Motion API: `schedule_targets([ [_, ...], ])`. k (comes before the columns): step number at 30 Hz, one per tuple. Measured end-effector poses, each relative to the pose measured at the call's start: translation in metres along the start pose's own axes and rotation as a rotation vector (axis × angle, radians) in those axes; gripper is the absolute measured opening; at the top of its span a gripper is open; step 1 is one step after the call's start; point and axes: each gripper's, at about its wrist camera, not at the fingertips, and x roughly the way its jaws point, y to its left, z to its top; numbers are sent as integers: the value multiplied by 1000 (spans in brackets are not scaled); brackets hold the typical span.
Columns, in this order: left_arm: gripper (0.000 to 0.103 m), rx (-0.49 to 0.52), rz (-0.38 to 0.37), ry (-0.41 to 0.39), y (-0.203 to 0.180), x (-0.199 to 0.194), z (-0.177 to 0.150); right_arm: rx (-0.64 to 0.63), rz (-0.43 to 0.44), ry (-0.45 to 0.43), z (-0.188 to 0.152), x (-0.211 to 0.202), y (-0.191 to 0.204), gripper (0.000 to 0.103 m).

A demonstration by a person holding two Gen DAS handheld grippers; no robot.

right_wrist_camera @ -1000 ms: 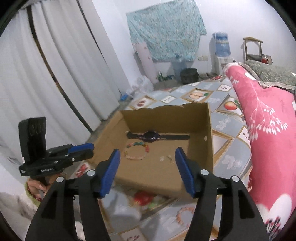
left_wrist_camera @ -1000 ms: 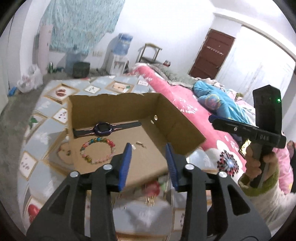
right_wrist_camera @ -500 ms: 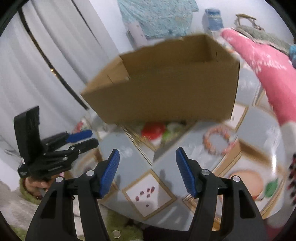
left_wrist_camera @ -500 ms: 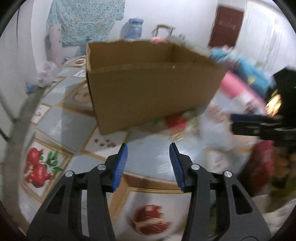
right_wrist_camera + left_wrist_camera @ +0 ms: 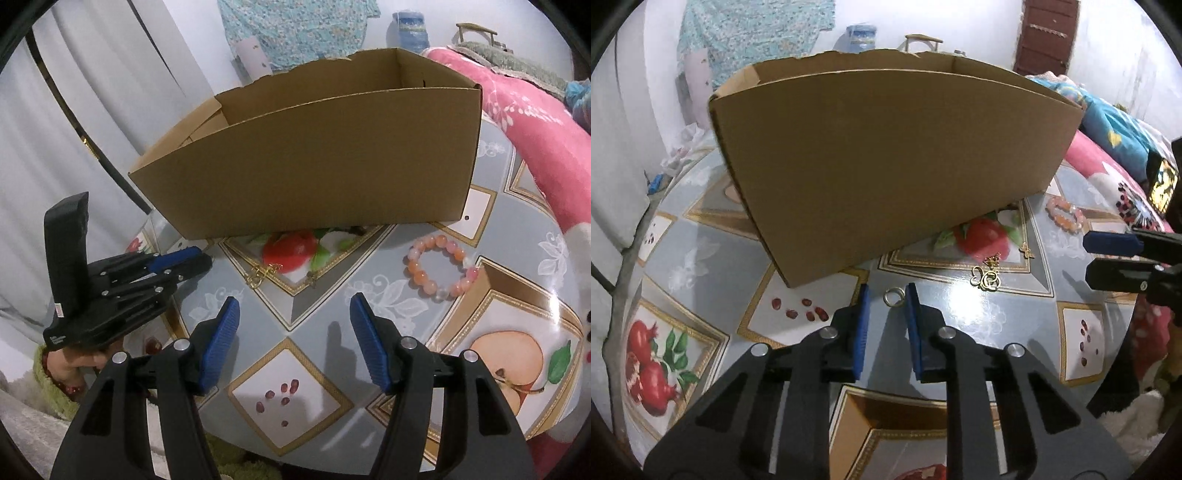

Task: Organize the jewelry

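Big cardboard box [image 5: 886, 166] fills the upper frame behind the bead bracelet [image 5: 439, 267], left gripper [image 5: 886, 295] fingers partly open around a small ring [image 5: 894, 296], right gripper [image 5: 293, 308] wide open, empty.

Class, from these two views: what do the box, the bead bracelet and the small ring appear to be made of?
Box: brown corrugated cardboard, matte, with a torn top edge.
Bead bracelet: glossy pink-orange beads, translucent; stone, glass or plastic, unclear.
Ring: thin silvery loop with highlights, probably metal.
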Motion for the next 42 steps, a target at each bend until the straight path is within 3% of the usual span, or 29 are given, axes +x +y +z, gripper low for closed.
schedule_targets([
  [8, 18, 60, -4, -6, -6, 3, 2, 22, -5, 19, -1, 6, -4, 61],
  [11, 13, 96, 9, -23, -13, 5, 1, 27, -8, 20, -1, 6, -4, 60],
  [24, 10, 82, 11, -42, -12, -5, -10, 13, -50, -8, 3, 0, -8, 60],
  [30, 10, 76, 22, -50, -13, -9, -16, -12, -60, 4, 10, 10, -8, 44],
  [42, 10, 66, 16, -53, -10, -9, -17, -82, -79, 44, 19, 36, 3, 31],
])
